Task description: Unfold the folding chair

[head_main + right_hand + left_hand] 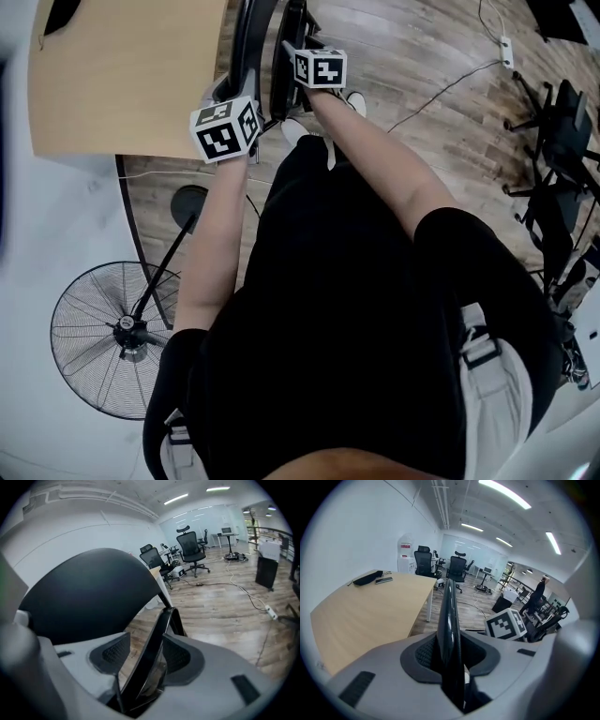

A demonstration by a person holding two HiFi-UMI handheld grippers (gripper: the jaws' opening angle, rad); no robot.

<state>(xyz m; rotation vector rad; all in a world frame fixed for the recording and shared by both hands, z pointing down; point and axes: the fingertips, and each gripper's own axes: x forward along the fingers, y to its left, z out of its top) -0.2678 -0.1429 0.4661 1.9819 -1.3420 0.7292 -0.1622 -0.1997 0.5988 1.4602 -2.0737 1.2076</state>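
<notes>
OK, both your tongs are on the folding chair (251, 42).

Left tongs (451, 654): closed tight on a thin black edge of the chair. The edge runs straight up between the pads (423, 652).

Right tongs (146, 665): clamped on a black frame bar (157, 634) that slants up and to the right. A wide rounded black panel (89, 592) of the chair fills the upper left of the right gripper view.

In the head view the chair stands on the wood floor (422, 56) at top centre, just beside the desk (122, 75) and right in front of your white shoes (292, 131). It shows as narrow dark slabs close together. Your arms reach forward side by side, the right marker cube (320, 67) a bit further ahead than the left marker cube (226, 128).

A pedestal fan (120, 330) sits low on your left. A power strip (506, 52) with its cable lies on the floor at upper right. Office chairs (457, 566) stand beyond the desk.
</notes>
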